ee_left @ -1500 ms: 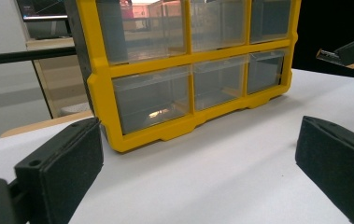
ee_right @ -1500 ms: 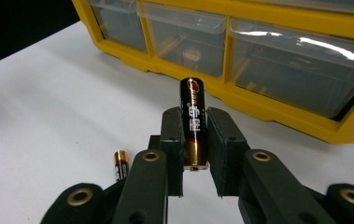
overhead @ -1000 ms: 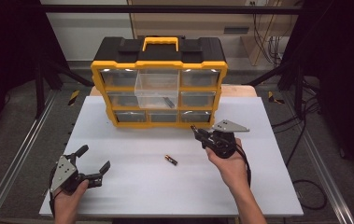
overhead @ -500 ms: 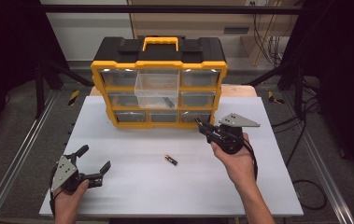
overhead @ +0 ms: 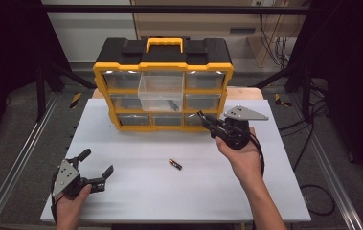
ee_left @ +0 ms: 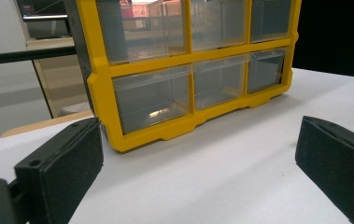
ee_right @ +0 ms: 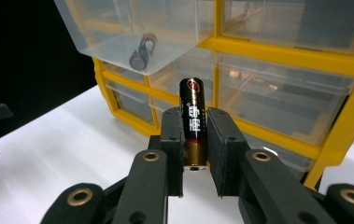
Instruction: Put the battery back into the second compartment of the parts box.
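A black and gold battery point(ee_right: 192, 100) stands upright between the pads of my right gripper point(ee_right: 194, 122), which is shut on it. In the high view that gripper point(overhead: 204, 118) hangs in front of the lower right drawers of the yellow and black organizer point(overhead: 162, 67). The clear middle drawer point(overhead: 162, 93) is pulled out, and a battery point(overhead: 173, 104) lies inside it. The same drawer point(ee_right: 118, 42) with its battery point(ee_right: 142, 51) sits up and to the left of the held one. A loose battery point(overhead: 175, 164) lies on the white table. My left gripper point(overhead: 96, 162) rests open near the front left.
The white table point(overhead: 136, 201) has bare room between the organizer and the front edge. In the left gripper view the wide-apart jaws frame the organizer's bottom row of clear drawers point(ee_left: 198, 84). Metal rails point(overhead: 11, 167) and dark floor flank the table.
My right gripper has risen with the battery and moved closer to the organizer's front. The left gripper and the loose battery have stayed put.
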The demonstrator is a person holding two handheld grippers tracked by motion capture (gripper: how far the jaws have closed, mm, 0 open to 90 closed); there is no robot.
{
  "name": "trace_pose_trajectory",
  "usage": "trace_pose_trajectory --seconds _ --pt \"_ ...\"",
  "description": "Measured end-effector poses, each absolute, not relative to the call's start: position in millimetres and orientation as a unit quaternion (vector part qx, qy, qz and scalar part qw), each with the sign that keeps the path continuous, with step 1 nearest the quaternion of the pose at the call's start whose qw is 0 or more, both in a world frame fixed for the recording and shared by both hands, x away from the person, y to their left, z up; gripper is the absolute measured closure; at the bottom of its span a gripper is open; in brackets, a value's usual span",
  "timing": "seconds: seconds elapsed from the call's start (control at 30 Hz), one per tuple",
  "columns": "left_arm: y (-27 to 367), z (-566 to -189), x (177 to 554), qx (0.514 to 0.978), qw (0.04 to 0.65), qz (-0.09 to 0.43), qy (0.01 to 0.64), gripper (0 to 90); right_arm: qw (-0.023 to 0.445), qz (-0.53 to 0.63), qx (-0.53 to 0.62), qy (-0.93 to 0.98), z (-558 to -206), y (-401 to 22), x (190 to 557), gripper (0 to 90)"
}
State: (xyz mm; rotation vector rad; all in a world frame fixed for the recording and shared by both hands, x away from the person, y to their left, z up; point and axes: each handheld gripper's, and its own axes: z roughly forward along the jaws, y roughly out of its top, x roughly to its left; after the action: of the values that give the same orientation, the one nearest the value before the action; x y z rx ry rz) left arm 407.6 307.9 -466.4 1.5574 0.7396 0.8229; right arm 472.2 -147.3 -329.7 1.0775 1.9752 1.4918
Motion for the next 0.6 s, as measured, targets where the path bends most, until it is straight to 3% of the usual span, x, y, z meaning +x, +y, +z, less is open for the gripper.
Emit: trace_pose_trajectory --seconds 0.6 --pt "309 -466 408 0.664 0.578 0.353 0.317 0.7 0.22 0.556 0.381 0.705 -309 -142 475 77.0"
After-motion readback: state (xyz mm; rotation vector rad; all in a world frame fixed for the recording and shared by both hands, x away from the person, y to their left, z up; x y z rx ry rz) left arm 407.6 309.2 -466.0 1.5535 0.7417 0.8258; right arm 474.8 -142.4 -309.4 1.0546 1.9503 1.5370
